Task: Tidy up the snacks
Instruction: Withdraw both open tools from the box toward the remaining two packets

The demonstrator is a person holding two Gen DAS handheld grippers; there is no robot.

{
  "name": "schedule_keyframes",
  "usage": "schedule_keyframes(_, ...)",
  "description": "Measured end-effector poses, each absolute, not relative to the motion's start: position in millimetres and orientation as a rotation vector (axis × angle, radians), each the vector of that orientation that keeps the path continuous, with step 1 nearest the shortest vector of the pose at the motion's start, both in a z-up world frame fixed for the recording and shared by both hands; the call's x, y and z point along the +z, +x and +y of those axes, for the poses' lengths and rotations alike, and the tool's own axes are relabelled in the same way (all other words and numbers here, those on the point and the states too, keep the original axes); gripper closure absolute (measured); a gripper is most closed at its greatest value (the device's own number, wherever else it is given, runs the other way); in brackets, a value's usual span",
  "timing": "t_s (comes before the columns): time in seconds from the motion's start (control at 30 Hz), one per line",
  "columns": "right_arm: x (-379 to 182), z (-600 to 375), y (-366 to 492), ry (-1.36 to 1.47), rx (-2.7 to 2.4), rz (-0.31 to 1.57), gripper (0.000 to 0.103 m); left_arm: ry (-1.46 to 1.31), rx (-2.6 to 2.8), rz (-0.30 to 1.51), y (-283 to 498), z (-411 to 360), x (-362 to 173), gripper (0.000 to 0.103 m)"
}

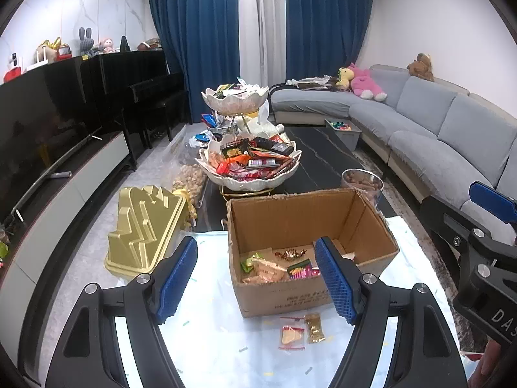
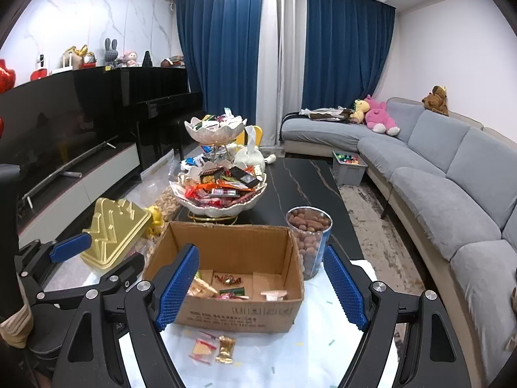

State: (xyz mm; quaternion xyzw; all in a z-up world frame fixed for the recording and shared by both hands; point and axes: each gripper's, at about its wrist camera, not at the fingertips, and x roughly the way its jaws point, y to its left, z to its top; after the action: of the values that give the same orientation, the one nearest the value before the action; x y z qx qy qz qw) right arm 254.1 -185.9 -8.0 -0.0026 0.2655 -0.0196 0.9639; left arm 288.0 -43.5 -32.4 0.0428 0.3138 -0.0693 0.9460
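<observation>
Here the left hand-held gripper [image 1: 257,279] hangs over the near end of the worktop [image 1: 206,339] with its blue pads [image 1: 176,279] standing apart and nothing between them. The right hand-held gripper [image 2: 261,286] is beside it, jaws likewise spread and empty.

Just beyond both sets of fingers sits an open cardboard box [image 2: 232,315] on the pale sheet covering this end of the worktop; its near wall is between the pads in the right wrist view, and towards the right pad in the left wrist view. A handful of wrapped snacks [image 1: 274,268] lies on the box floor. In front of the box, nearer the grippers, two small packets rest on the sheet: a clear red-edged bag [image 2: 203,349] and a gold-wrapped sweet [image 2: 225,348], just beside each other and apart from the box.

There is open sheet to the left of the box, up to a gold moulded tray [image 1: 145,229] at the worktop's left edge. Right of the box stands a clear tub of brown nuts [image 2: 309,239], close to its corner. Behind the box the two-tier shell-shaped dish [image 1: 248,165] is heaped with snacks, and bare dark marble [image 2: 297,184] runs on to its right.

The right wrist view shows the tub whole; the left wrist view shows only its top behind the box wall. Each view catches the other gripper at its edge.
</observation>
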Motion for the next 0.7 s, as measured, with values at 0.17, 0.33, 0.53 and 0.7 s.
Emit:
schedule_keyframes(0.17,-17.7,-183.3,245.6,-0.008,-0.029,0.539,0.023,0.097,-0.148,0.638,278.3,-41.4,-41.3,0.028)
schedule_keyframes(0.33,-29.5,-179.8,238.6,-0.020,-0.015,0.546,0.023,0.115,-0.164,0.630,267.8,-41.0,-52.3,0.028)
schedule_keyframes(0.53,-47.0,-178.8,233.2,-0.032,-0.008,0.569,0.023,0.141,-0.190,0.624,257.2,-42.2,-68.6,0.028)
schedule_keyframes(0.7,-59.6,-178.0,230.5,-0.044,-0.001,0.587,0.023,0.152,-0.213,0.638,251.5,-42.6,-85.6,0.028)
